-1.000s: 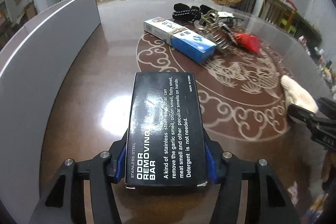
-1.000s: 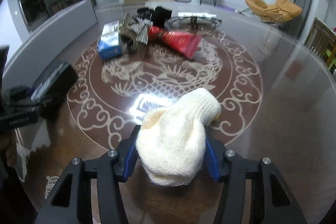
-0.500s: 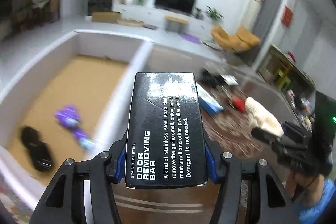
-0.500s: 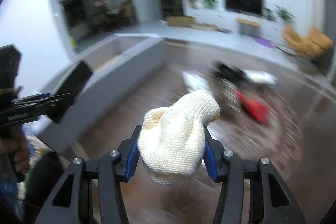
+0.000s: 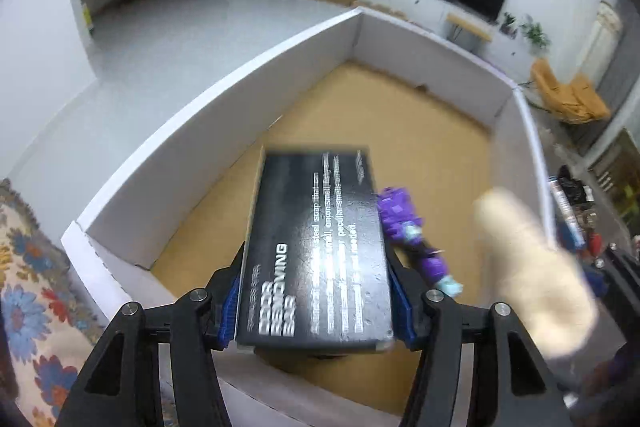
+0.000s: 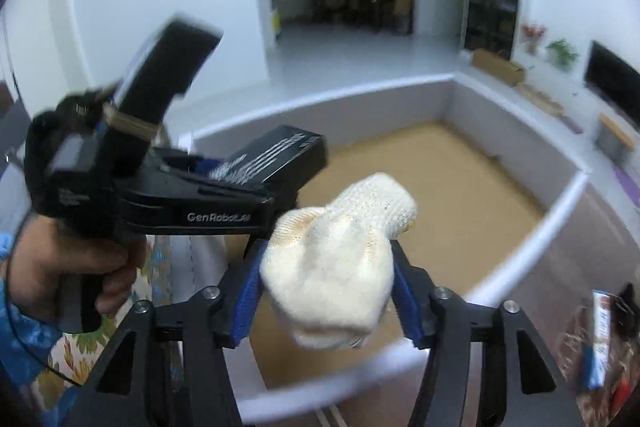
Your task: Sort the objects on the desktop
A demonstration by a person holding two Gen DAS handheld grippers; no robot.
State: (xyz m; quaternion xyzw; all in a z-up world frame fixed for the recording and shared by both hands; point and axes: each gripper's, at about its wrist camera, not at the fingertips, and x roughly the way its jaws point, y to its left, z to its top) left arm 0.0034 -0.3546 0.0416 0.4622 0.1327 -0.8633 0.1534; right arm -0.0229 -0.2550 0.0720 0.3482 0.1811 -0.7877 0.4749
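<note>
A big living room shows in the background, with a dark TV on the far wall, green plants and an orange chair far to the right. Close by is a large white box with a brown cardboard floor. A purple toy lies on that floor, towards the right.

The left gripper hangs over the near end of the white box. A black box with white writing sits between its blue pads. The jaws are opening now, and a thin gap seems to show beside the black box. It looks blurry, so I think it is slipping free to drop in. A hand in a blue sleeve holds this tool.

The right gripper is over the near edge of the white box too, just right of the left one. A cream knitted glove is bunched between its pads. Its jaws are opening as well, but the glove still fills the space and touches both pads. I think both things are held here so they fall inside the walls.

A second ago both tools were over a dark brown table with a swirly pattern, and the pile of other things was straight ahead. Now that pile is only a small bit at the far right. Half a second ago the black box was sharp and gripped tight.
</note>
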